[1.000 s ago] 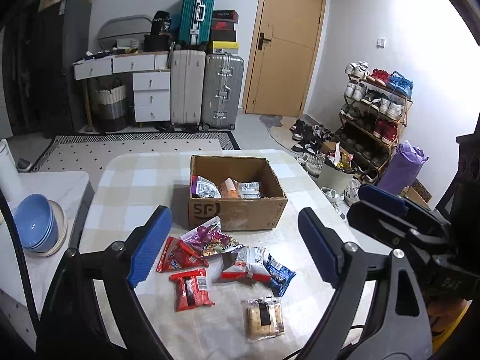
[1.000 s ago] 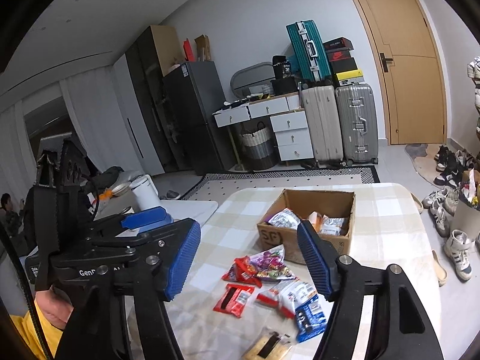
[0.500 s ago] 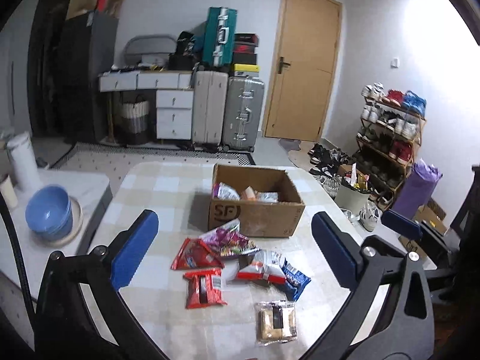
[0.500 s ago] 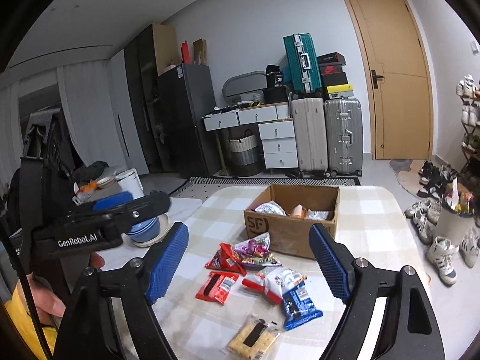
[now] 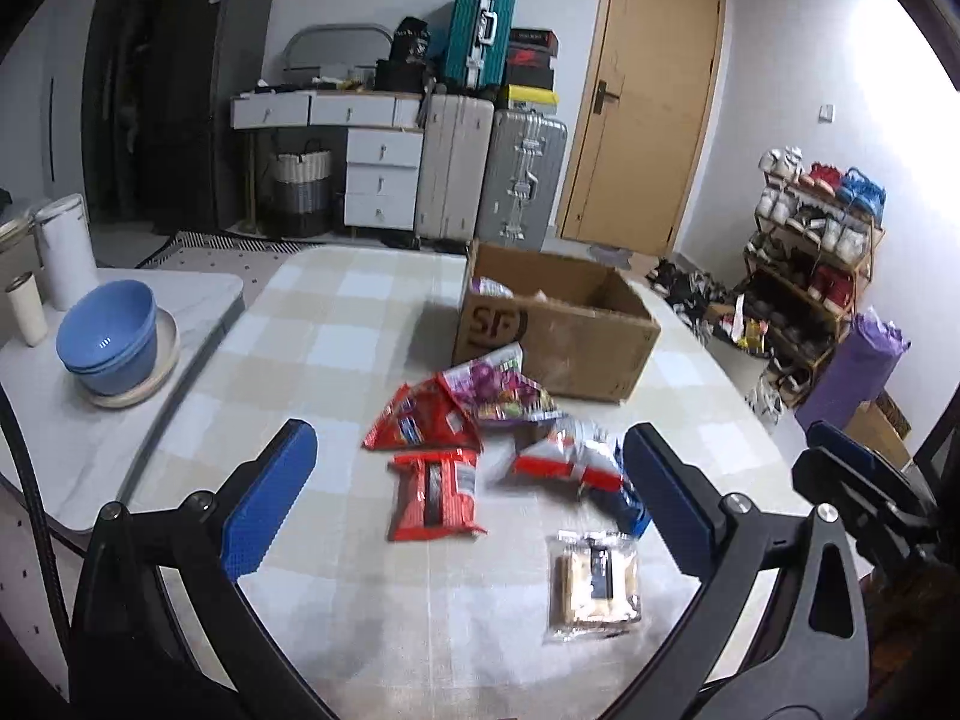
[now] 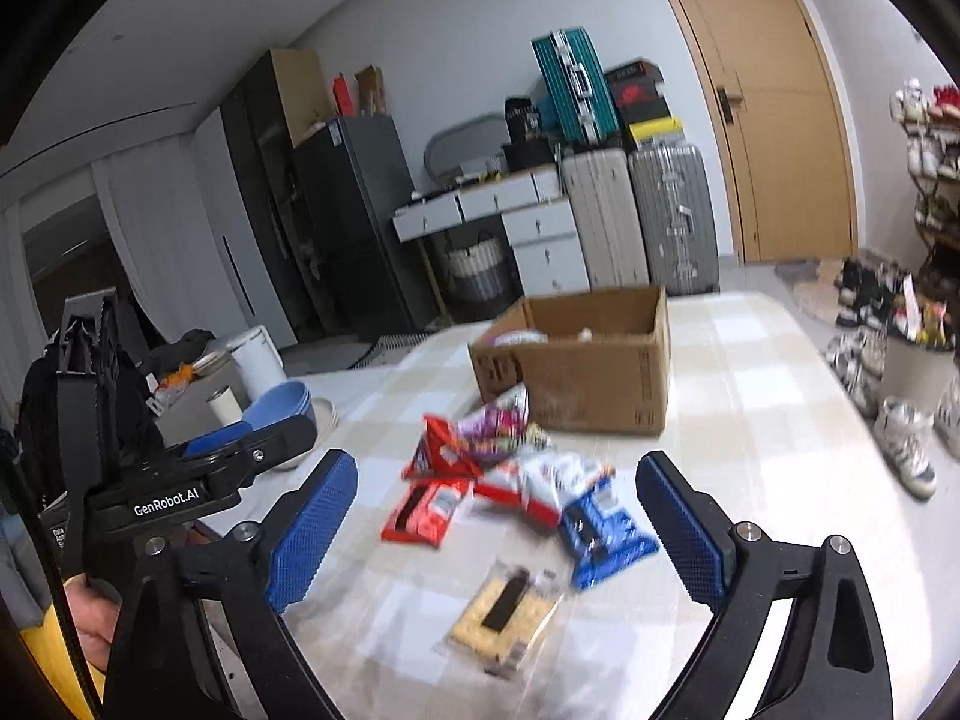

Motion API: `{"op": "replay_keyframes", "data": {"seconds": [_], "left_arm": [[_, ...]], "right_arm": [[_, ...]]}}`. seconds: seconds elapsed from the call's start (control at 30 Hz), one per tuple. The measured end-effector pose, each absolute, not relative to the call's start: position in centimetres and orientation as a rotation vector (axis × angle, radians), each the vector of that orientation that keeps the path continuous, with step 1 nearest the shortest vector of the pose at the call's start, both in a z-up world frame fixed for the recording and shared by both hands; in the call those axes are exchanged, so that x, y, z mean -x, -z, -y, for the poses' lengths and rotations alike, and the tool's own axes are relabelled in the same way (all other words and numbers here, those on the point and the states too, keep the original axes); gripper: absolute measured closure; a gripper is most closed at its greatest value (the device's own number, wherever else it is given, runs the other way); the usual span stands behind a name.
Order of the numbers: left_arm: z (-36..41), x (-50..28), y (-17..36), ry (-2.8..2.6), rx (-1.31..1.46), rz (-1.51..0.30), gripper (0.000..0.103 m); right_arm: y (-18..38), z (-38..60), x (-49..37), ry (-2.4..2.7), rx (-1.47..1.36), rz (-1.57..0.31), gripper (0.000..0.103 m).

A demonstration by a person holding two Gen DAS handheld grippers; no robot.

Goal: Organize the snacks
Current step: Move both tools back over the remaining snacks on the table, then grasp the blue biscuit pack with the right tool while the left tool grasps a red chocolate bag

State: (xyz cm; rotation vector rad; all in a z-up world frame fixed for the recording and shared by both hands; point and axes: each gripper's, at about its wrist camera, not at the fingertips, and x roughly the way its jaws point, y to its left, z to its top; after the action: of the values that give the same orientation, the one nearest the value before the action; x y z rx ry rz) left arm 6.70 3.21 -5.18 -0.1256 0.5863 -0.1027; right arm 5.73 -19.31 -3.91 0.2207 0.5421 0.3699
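Note:
A brown cardboard box point(image 5: 558, 330) point(image 6: 588, 372) stands on the checked table and holds a few packets. In front of it lie loose snacks: a purple bag point(image 5: 498, 390), two red packets point(image 5: 435, 492), a red-and-white bag point(image 5: 570, 456), a blue packet point(image 6: 600, 534) and a clear cracker pack point(image 5: 594, 585) point(image 6: 504, 606). My left gripper point(image 5: 468, 431) hovers open over the near table, with the packets beyond its blue pads. My right gripper point(image 6: 497, 459) hovers beside it; its jaws are opening and nothing is between them.
Blue bowls point(image 5: 108, 336) on a plate and a white canister point(image 5: 63, 246) sit on a white side table at the left. Suitcases point(image 5: 522, 180), drawers and a door stand behind. A shoe rack point(image 5: 822, 240) lines the right wall. A hand holds the left gripper's handle point(image 6: 90, 624).
Both grippers have sunk towards the table and their jaws stand wider apart. The snacks and the box lie where they were.

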Motion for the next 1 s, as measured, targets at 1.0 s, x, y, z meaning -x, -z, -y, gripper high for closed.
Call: {"op": "replay_keyframes", "data": {"seconds": [1.0], "left_arm": [[-2.8,-10.7,12.8,0.040,0.119,-0.778,0.001]], "right_arm": [[8.3,18.5,-7.3,-0.366,-0.234,-0.680,0.007]]}}
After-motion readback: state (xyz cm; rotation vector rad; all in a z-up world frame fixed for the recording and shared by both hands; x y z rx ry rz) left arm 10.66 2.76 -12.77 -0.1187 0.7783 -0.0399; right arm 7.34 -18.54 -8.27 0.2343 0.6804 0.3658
